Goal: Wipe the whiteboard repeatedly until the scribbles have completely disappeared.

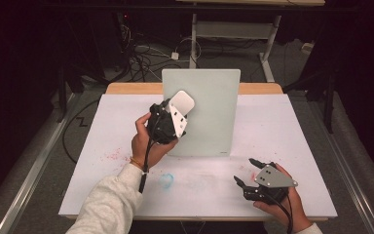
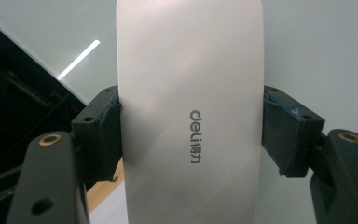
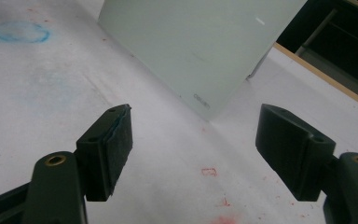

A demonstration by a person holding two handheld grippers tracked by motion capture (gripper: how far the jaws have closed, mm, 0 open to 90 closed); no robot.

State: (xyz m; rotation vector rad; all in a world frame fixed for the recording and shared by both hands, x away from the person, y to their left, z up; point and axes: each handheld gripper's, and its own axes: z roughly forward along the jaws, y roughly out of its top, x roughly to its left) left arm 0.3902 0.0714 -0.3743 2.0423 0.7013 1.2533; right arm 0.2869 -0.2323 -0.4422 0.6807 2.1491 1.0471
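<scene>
My left gripper [image 1: 177, 109] is shut on a white rounded eraser [image 1: 181, 102], lifted in front of the upright pale-green glass board [image 1: 209, 112]. In the left gripper view the white eraser [image 2: 189, 112], printed "deli", is clamped between both black pads [image 2: 107, 135], close to the board's face. My right gripper [image 1: 246, 170] stands open near the table's front right, low over the white sheet, nothing between its fingers. In the right gripper view its jaws are wide apart, with the board [image 3: 200, 42] ahead.
The white sheet on the table [image 1: 272, 131] carries red marker smudges [image 1: 114, 156] at the left and a blue scribble [image 1: 166, 180] near the front. A wooden table edge [image 1: 126, 87] lies behind. Cables and a desk frame [image 1: 233, 34] are on the floor beyond.
</scene>
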